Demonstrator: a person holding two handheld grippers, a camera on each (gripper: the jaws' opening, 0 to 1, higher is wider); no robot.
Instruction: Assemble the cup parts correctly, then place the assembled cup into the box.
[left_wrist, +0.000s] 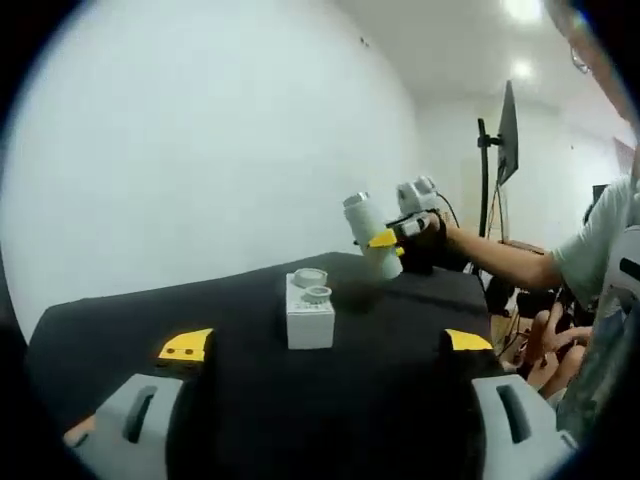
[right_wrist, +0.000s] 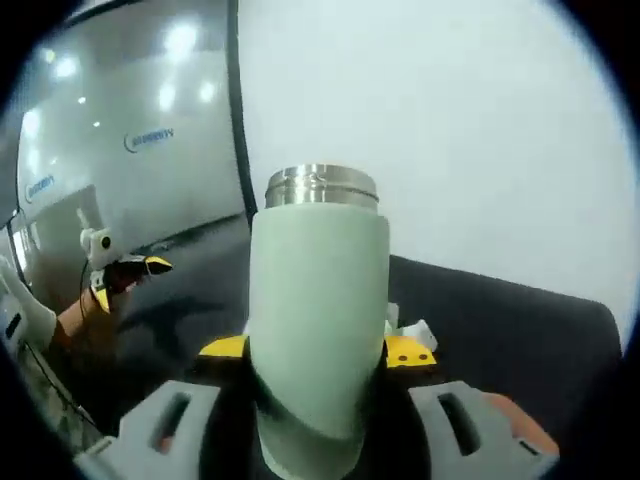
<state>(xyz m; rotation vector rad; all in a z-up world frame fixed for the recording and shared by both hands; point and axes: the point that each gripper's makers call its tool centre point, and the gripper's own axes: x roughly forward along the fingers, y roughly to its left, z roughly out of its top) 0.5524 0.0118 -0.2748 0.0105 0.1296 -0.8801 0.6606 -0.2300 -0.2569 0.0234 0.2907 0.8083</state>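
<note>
Right gripper (right_wrist: 315, 352) clamped on pale green cup body (right_wrist: 318, 310), centre frame, steel rim up. Left gripper (left_wrist: 325, 345) wide open, empty, low in frame; white box (left_wrist: 310, 318) with lid parts (left_wrist: 311, 283) at centre. Risk: smooth cup slipping if tilted during mating.

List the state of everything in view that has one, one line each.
Cup body: lidless, steel rim exposed, tilted, held off the table.
Right hand-held gripper: shut on the cup body.
Left hand-held gripper: open, holding nothing.
White box: upright on the black table, two round cup parts on top.
</note>
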